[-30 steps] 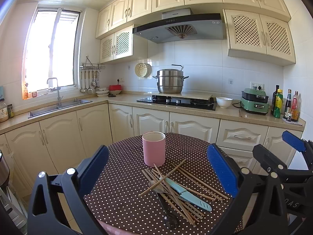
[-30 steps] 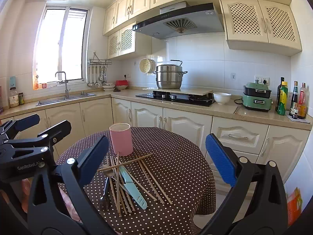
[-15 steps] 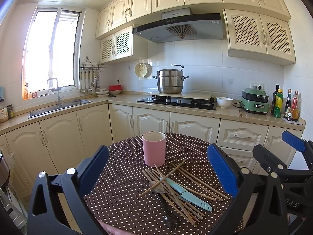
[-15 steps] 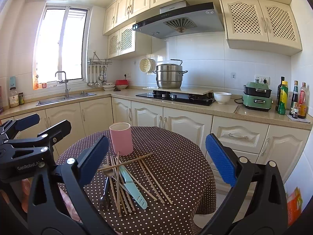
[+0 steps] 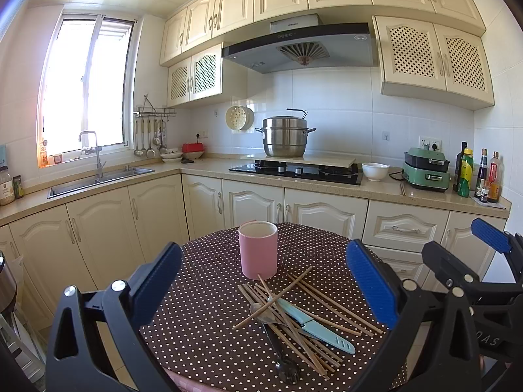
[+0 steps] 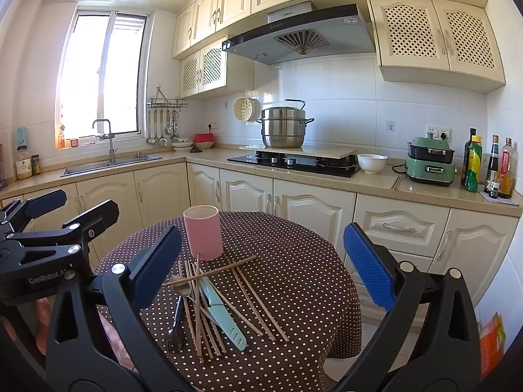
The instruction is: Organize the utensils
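Change: I see nothing move since a second ago.
Left tool [image 5: 263,289]: wide apart, empty.
Right tool [image 6: 261,266]: wide apart, empty.
Chopsticks [image 5: 304,313]: piled under both tools.
Pink cup [image 5: 258,250]: ahead, empty; sorting not begun.

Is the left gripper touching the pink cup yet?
Apart. In the right wrist view the left gripper hangs open off the table's side, bare tablecloth between it and the pink cup.

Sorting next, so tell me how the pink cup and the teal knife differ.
The pink cup stands upright, a wide open cylinder; the teal knife lies flat, long and slim. The cup stands alone behind the pile; the knife is tangled among chopsticks. Both rest on the dotted tablecloth.
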